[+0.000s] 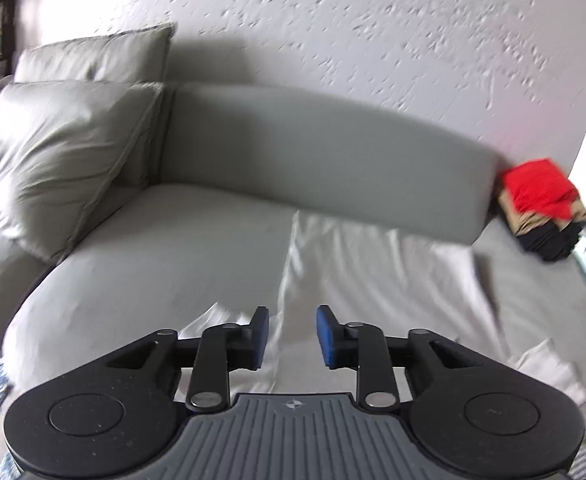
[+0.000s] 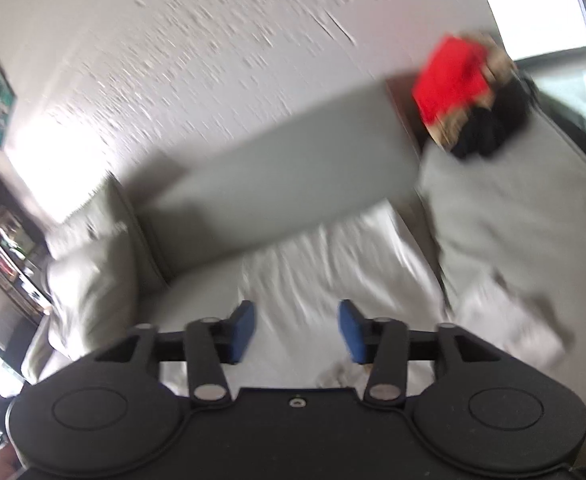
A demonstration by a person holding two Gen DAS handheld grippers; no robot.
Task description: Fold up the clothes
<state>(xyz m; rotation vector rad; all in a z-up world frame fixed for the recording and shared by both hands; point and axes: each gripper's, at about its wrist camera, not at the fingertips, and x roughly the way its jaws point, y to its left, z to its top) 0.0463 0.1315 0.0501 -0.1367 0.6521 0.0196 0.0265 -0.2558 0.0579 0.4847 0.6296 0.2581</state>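
White garment (image 1: pixel 373 276) lies spread on grey sofa (image 1: pixel 165 248); left gripper (image 1: pixel 292 336) and right gripper (image 2: pixel 297 330) both spread, empty; folded stack (image 1: pixel 541 208) far right.

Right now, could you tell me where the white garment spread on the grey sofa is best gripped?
Grip the wrinkled white garment along its near edge, coming from the front of the grey sofa seat. It lies flat, and that edge sits just ahead of the open left gripper and right gripper.

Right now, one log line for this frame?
left gripper open, empty | right gripper open, empty | white garment spread on sofa | folded stack at far end
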